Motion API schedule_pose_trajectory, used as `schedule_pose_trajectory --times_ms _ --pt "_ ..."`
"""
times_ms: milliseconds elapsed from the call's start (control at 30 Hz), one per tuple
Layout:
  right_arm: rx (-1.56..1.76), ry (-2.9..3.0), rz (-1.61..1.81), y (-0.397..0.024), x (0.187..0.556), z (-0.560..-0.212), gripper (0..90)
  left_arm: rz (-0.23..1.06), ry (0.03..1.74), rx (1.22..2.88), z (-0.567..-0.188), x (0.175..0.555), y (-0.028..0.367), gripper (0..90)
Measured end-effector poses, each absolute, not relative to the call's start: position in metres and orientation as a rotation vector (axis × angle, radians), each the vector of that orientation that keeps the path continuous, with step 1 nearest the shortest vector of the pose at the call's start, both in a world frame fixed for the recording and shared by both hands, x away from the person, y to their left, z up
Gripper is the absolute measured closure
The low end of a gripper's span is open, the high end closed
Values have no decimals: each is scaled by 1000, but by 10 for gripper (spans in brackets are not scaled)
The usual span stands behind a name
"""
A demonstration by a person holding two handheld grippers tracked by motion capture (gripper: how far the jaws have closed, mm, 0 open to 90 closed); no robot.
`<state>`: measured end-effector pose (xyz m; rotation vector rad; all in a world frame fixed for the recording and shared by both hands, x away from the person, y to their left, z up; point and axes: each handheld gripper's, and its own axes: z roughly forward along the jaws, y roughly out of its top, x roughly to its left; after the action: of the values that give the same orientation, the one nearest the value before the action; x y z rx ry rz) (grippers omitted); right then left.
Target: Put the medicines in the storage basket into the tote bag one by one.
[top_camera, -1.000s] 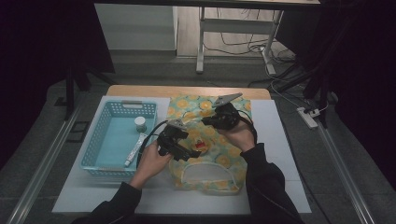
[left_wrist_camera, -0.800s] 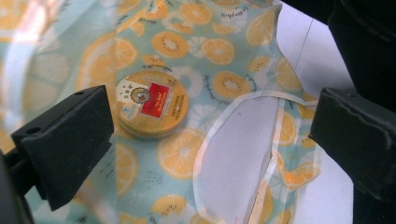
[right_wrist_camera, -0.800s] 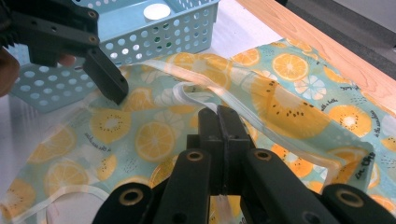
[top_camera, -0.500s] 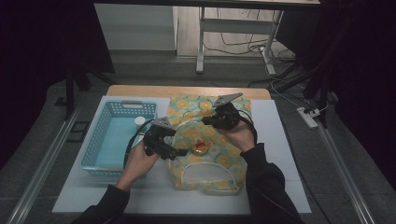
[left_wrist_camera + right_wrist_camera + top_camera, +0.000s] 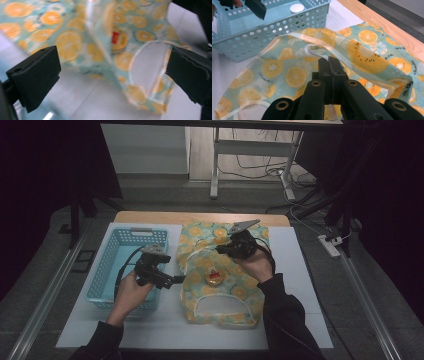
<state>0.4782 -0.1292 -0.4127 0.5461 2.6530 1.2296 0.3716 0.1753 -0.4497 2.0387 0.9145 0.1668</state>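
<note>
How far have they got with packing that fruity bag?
One small tin already lies in the bag. The right gripper is shut on the bag's white strap, holding it up. The left gripper is open and empty above the basket's edge. At least a white-capped item sits in the basket, probably next to go in.

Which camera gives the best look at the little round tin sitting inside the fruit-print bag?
The left gripper view: the round tin sits close and large inside the fruit-print bag, its red label visible, though slightly blurred. The high view shows the tin small, from above. The right gripper view shows the bag's fabric.
</note>
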Motion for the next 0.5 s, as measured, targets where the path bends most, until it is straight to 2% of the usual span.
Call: schedule_pose_trajectory --times_ms 500 --pt "542 2655 1226 -128 478 -414 900 280 1103 2043 -458 364 221 0"
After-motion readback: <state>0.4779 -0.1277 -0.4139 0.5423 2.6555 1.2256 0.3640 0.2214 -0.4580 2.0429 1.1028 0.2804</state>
